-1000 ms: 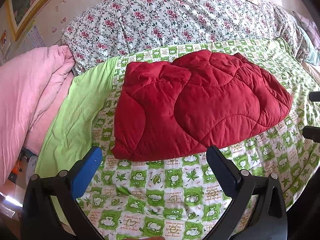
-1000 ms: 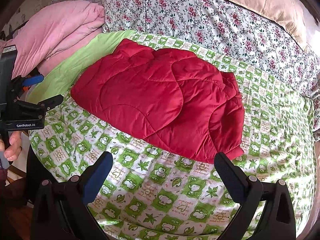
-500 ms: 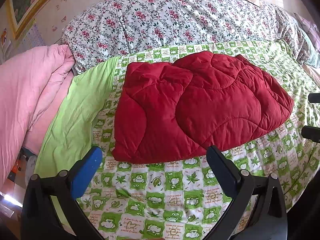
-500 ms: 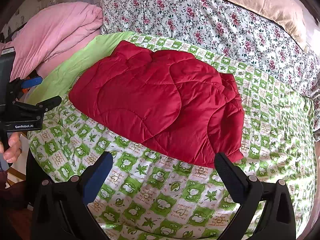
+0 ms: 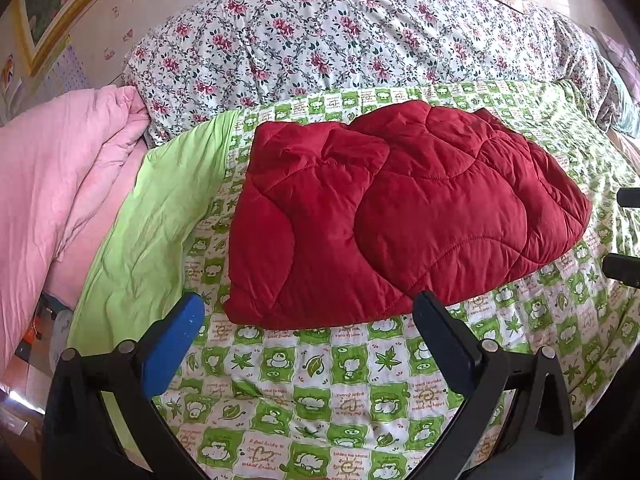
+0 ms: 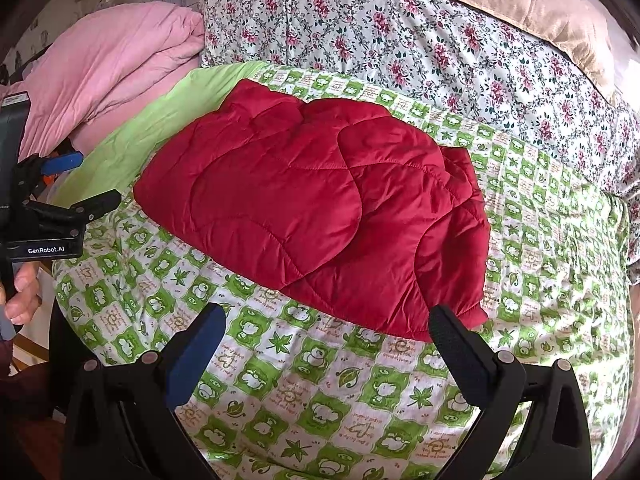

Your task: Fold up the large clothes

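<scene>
Both grippers hover above the bed with their fingers spread wide and nothing between them: the left gripper (image 5: 306, 318) near the front edge of the red jacket (image 5: 392, 220), the right gripper (image 6: 326, 326) near the jacket's other front corner. Largest in view is the flowered quilt (image 5: 320, 36) heaped along the far side, with a tan pillow (image 6: 520, 4) behind it, partly cut off by the frame. A green patterned sheet (image 5: 320, 384) covers the bed, its plain green edge running beside a bundled pink blanket (image 5: 52, 168) at the left. The jacket lies folded flat in the middle of the sheet; its sleeves and collar are tucked out of sight. In the right wrist view the left gripper's side shows at the frame edge with part of the hand (image 6: 22, 296) holding it. Compared with a second ago, the jacket sits slightly lower in both views; it has not changed shape.
</scene>
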Action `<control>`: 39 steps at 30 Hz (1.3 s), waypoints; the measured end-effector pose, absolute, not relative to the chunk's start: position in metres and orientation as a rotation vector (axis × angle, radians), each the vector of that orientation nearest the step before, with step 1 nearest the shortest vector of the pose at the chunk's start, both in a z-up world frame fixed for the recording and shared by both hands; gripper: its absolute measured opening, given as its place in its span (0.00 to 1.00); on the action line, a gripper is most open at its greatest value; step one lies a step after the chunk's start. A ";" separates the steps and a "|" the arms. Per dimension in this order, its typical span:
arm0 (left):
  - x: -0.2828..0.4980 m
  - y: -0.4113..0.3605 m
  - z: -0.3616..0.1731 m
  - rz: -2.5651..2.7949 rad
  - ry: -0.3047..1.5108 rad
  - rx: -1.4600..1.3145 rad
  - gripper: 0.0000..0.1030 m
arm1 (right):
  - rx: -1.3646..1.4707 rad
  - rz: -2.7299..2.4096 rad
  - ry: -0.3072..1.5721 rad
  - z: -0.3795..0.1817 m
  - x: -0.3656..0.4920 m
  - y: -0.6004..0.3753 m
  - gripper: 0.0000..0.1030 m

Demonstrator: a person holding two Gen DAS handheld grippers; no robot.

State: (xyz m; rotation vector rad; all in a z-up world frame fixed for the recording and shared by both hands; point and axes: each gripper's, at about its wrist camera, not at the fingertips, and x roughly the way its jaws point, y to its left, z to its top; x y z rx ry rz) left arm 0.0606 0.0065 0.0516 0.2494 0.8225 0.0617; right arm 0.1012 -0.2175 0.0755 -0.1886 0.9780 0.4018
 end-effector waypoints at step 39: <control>0.069 0.004 0.049 0.058 0.824 0.248 1.00 | -0.186 0.401 0.974 0.075 0.107 -0.217 0.99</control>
